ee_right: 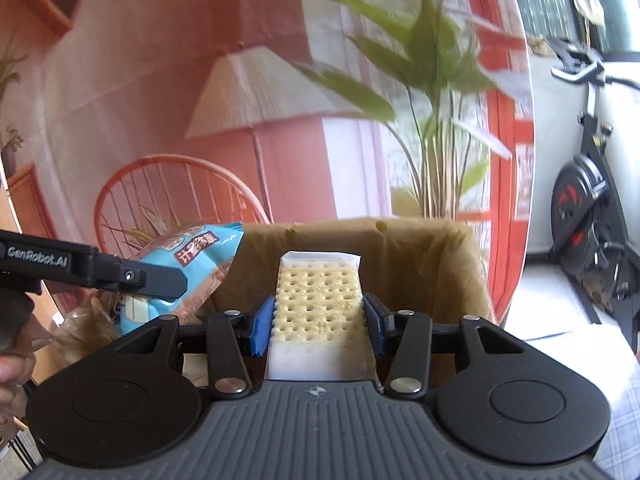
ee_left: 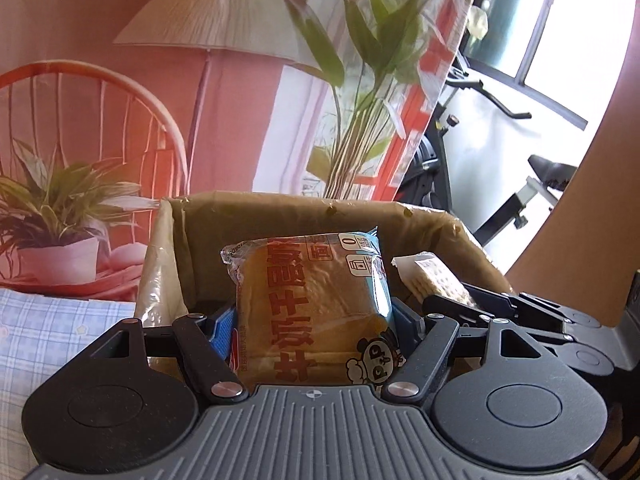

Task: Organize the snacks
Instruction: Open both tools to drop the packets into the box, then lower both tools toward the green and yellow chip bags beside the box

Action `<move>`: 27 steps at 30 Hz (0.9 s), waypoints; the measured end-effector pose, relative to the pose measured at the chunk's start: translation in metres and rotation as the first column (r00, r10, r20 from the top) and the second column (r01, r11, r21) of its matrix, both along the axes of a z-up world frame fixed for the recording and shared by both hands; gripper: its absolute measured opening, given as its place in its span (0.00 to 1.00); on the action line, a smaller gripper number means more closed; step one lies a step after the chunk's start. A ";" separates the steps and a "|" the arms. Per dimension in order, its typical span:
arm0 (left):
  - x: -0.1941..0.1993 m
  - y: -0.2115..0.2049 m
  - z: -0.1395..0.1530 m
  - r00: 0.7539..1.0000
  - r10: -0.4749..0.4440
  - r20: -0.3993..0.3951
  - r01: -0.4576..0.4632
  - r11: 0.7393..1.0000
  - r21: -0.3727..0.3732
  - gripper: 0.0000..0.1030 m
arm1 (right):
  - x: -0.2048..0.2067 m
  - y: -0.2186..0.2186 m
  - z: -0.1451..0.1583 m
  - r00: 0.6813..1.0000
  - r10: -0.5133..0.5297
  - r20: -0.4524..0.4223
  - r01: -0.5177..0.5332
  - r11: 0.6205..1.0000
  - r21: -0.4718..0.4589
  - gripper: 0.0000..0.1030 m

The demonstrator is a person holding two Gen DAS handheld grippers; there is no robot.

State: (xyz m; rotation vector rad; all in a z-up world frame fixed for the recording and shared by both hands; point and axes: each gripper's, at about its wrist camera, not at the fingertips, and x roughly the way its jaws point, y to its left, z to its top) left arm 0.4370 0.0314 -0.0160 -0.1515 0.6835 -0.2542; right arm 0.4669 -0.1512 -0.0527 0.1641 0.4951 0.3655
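**Q:** Fingers first, starting at the left: what does each pair grip?

**A:** Clamped between the blue pads of the left gripper (ee_left: 316, 320) is a bread packet (ee_left: 308, 304), a clear wrapper with a golden slice inside and large red-brown characters. It stands upright in the lower centre of the left wrist view, pinched on both sides. In the right wrist view the same packet shows its light blue end (ee_right: 188, 276) at the middle left, under a black finger (ee_right: 160, 280) of that gripper.

**Q:** And the right pair?

**A:** The right gripper (ee_right: 320, 320) is closed on a cracker pack (ee_right: 316, 304), pale dotted crackers in a clear wrapper, held flat between blue pads at the centre of the frame. From the left wrist view, that pack (ee_left: 436, 280) pokes in at the middle right, with the right gripper's black fingers below it.

**Q:** Where do the snacks sit relative to the box?

**A:** Both are in front of an open cardboard box (ee_left: 280, 216); its brown back wall rises just behind them. Whether either one touches the box, I cannot tell.

**Q:** What else, left to right?

**A:** A checked cloth (ee_left: 68, 320) lies lower left in the left wrist view. Behind the box hangs a printed backdrop (ee_left: 168, 120) showing a chair, lamp and plants. An exercise bike (ee_right: 592, 216) stands at the far right.
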 end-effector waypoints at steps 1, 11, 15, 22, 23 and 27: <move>0.003 -0.001 -0.001 1.000 0.005 0.002 -0.005 1.000 0.015 0.75 | 0.002 -0.002 -0.002 1.000 0.000 -0.013 0.000 1.000 0.011 0.50; -0.052 -0.006 0.030 0.992 0.022 0.121 -0.030 0.998 0.058 0.81 | -0.060 -0.018 0.013 0.996 -0.074 0.053 0.070 0.994 0.079 0.62; -0.087 0.004 0.047 0.986 0.039 0.162 -0.048 0.998 0.049 0.83 | -0.096 -0.024 0.022 0.991 -0.117 0.071 0.111 0.991 0.074 0.62; -0.133 0.033 0.054 0.985 0.049 0.165 -0.057 0.997 0.046 0.84 | -0.153 -0.023 0.026 0.987 -0.148 0.064 0.142 0.986 0.090 0.62; -0.139 0.038 0.053 0.985 0.054 0.163 -0.061 0.997 0.039 0.84 | -0.159 -0.022 0.025 0.987 -0.146 0.060 0.141 0.986 0.087 0.62; -0.161 0.058 0.044 0.987 0.067 0.146 -0.074 0.996 0.040 0.86 | -0.179 -0.015 0.014 0.989 -0.142 0.032 0.139 0.987 0.080 0.62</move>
